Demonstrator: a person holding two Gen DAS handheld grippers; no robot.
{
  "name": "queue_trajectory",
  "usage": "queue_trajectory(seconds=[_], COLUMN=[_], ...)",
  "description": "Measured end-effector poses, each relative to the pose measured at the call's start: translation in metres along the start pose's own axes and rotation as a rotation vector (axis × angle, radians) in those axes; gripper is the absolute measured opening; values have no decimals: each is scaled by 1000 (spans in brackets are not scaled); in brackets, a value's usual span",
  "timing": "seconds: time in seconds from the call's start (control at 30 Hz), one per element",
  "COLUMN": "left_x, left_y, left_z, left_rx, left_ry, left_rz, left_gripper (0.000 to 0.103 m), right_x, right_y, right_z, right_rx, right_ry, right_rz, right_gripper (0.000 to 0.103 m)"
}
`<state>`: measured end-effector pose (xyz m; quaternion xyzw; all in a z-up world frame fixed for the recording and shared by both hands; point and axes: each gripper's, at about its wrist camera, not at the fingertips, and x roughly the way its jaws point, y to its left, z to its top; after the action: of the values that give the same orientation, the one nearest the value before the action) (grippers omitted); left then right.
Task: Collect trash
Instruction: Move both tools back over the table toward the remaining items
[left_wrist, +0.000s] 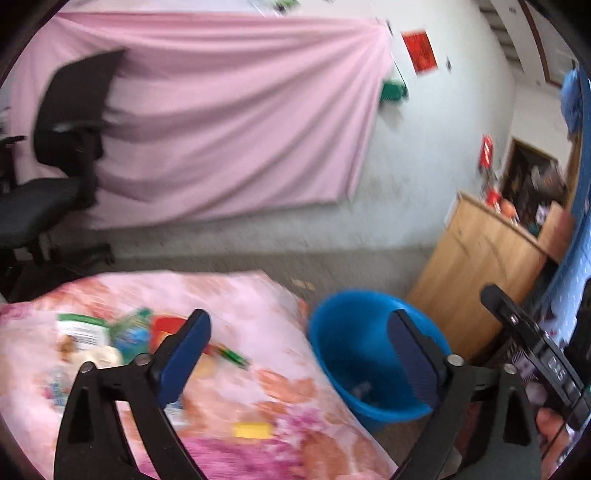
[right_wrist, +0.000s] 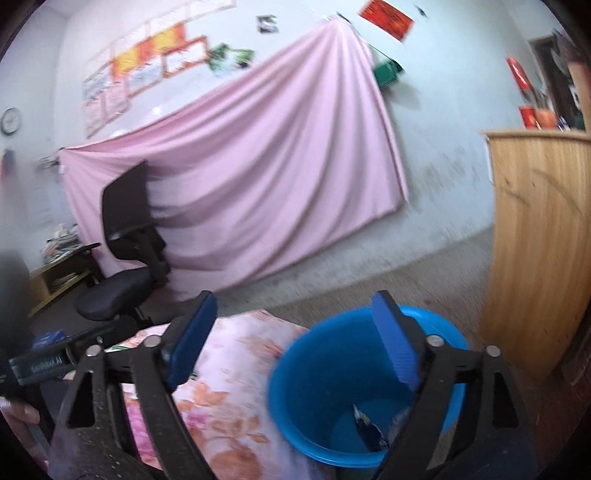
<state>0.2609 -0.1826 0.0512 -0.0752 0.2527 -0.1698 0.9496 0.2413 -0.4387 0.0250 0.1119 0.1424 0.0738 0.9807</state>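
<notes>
Both our left gripper and right gripper gape wide, empty; blurred wrappers left of the round blue plastic bucket risk a mis-grab.

One blue bin, one office chair, perhaps five wrappers.

Both wrist views look down past the table's edge, sharing the bucket.

soft daylight, motion blur, fisheye-warped dark edges.
</notes>
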Motion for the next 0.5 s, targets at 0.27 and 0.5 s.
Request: queue_trajectory(seconds=[0.27, 0.5], left_x=[-78, -132], left_y=[51, 90], left_z=[-7, -18], left_rx=[-30, -24], left_ry=[-236, -337], left_rz=[169, 310], left_gripper=[101, 101], right_x=[-12, -17], right_y=[62, 109], right_z=[2, -6], right_rx=[-93, -157], right_ry=[-155, -214], right_rz=[117, 170], right_gripper=[103, 103])
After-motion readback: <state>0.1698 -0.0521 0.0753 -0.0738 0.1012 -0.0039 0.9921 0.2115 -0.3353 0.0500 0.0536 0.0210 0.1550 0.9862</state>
